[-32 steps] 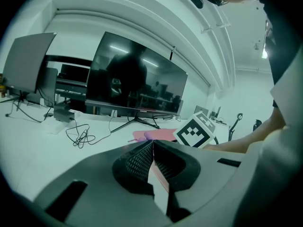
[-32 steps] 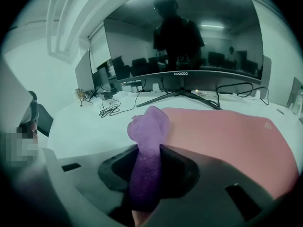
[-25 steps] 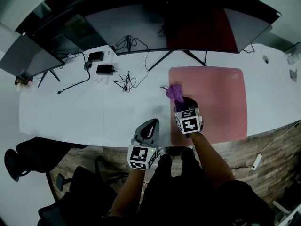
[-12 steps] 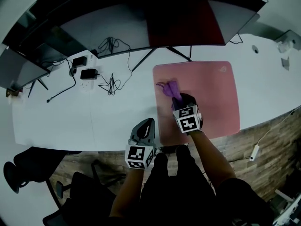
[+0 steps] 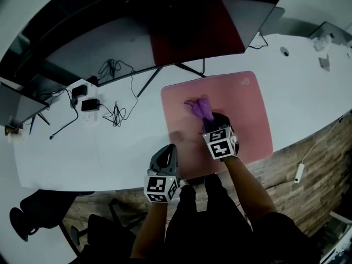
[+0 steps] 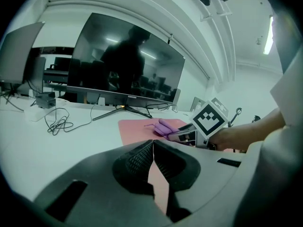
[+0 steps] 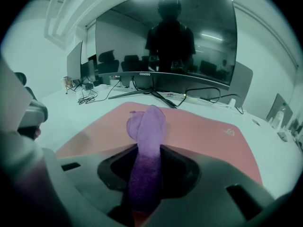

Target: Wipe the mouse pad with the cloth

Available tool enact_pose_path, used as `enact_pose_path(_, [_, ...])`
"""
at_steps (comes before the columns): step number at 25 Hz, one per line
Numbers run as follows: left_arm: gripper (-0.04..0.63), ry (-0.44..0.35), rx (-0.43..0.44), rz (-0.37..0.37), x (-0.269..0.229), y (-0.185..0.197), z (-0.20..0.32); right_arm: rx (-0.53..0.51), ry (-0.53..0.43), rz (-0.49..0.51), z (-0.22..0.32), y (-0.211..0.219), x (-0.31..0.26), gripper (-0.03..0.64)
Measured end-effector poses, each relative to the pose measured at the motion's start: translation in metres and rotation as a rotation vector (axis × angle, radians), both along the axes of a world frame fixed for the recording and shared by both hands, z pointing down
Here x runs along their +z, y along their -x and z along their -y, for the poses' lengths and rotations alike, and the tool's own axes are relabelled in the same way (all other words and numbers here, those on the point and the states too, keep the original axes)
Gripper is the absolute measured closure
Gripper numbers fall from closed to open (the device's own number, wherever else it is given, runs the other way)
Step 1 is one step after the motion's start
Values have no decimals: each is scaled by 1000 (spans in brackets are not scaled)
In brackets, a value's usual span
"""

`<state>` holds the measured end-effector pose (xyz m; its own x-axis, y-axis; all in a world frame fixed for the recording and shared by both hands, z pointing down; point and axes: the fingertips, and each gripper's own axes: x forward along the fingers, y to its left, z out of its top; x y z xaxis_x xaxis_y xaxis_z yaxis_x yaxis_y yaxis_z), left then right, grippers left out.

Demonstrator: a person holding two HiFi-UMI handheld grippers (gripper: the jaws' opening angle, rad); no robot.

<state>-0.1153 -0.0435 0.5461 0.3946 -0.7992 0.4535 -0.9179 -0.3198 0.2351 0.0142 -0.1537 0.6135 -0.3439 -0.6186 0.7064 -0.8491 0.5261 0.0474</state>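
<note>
Clamping the purple cloth (image 7: pixel 146 126) firmly in the right tool (image 7: pixel 144 169), with the cloth's bunched free end sticking out past the jaw tips and lying on the pink mouse pad (image 5: pixel 242 109), in the pad's left half. Holding that tool low over the pad's near-left part, cloth just beyond it. Holding the left tool (image 6: pixel 153 157) by the pad's near-left corner, jaws pressed together on nothing, over the white surface (image 5: pixel 99 142). Facing the monitor (image 5: pixel 165 32) standing behind the pad.

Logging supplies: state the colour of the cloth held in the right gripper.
Purple. The cloth shows best in the right gripper view.
</note>
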Motion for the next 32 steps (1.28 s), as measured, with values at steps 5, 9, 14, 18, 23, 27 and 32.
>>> enact_pose_path(5, [572, 3, 29, 3, 1, -21, 8, 33, -14, -41, 6, -34, 2, 494])
enact_pose_path(9, [572, 5, 48, 8, 2, -38, 12, 59, -14, -50, 11, -61, 1, 494])
enact_pose_path(14, [572, 7, 62, 3, 4, -52, 21, 77, -25, -80, 17, -94, 2, 492])
enact_pose_path(18, [573, 7, 72, 9, 5, -61, 29, 90, -32, -89, 21, -110, 1, 492])
enact_pose_path(23, [574, 16, 88, 9, 9, -75, 36, 117, -41, -123, 25, -139, 1, 492])
enact_pose_path(27, [572, 17, 115, 13, 10, -91, 40, 151, -43, -134, 28, -167, 1, 492])
enact_pose_path(32, [572, 15, 143, 27, 8, -109, 44, 171, -56, -189, 29, -194, 2, 492])
